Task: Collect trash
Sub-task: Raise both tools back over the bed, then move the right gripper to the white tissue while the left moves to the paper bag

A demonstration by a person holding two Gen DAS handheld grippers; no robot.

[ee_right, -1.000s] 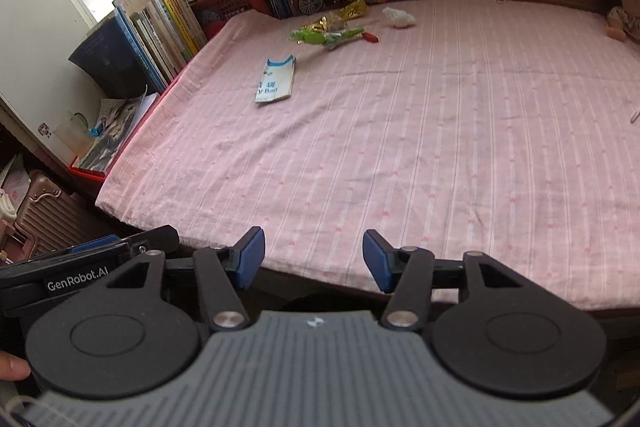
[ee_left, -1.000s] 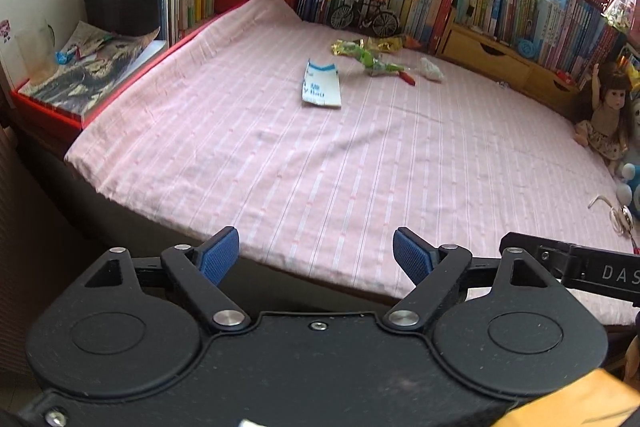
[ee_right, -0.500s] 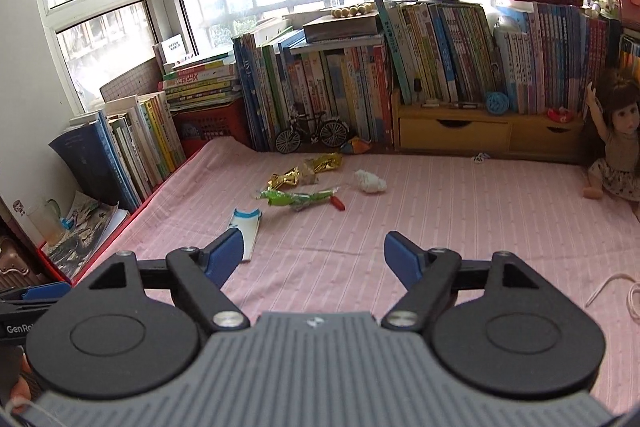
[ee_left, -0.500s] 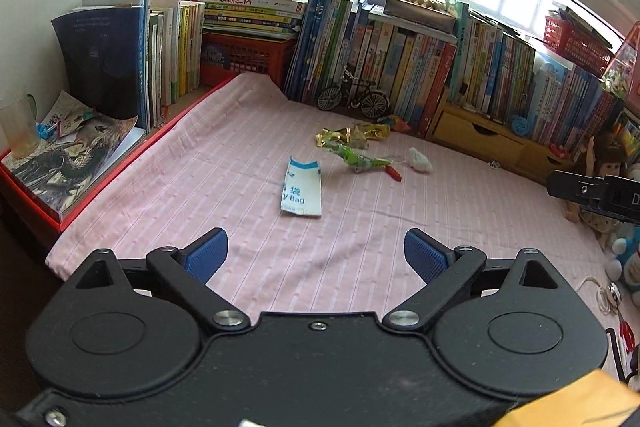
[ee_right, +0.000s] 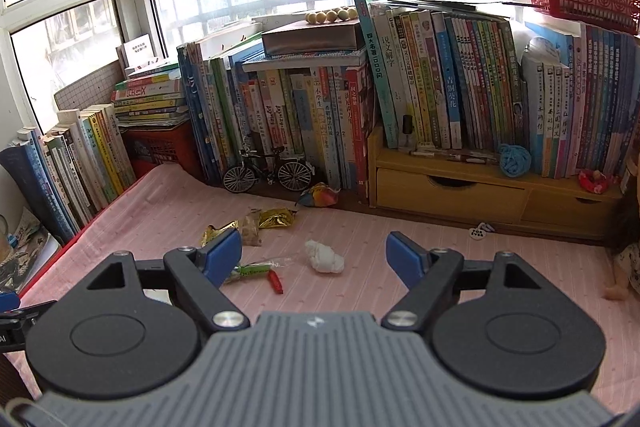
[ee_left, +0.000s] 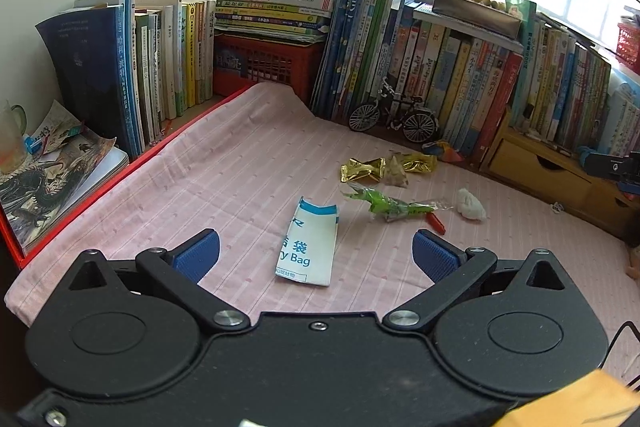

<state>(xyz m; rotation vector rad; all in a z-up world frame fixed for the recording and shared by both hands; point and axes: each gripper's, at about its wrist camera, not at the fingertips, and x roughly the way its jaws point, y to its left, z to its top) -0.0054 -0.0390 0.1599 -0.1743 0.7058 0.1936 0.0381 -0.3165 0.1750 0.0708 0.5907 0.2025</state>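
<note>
While both claws, left gripper (ee_left: 316,253) and right gripper (ee_right: 314,259), gape empty: flat paper bag (ee_left: 310,245), crumpled tissue (ee_right: 324,257), crinkly wrappers (ee_left: 386,165) mid-bedsheet (ee_left: 224,179), near book-lined far edge; probably featherlight, soft, best pinched at raised folds.

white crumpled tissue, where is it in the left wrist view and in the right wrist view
Left wrist view: the white crumpled tissue lies right of centre on the pink cloth, just right of the green wrapper.
Right wrist view: it sits near the middle, between the two fingers of the open right gripper.
Shared landmark: the toy bicycle standing against the books behind it.
</note>
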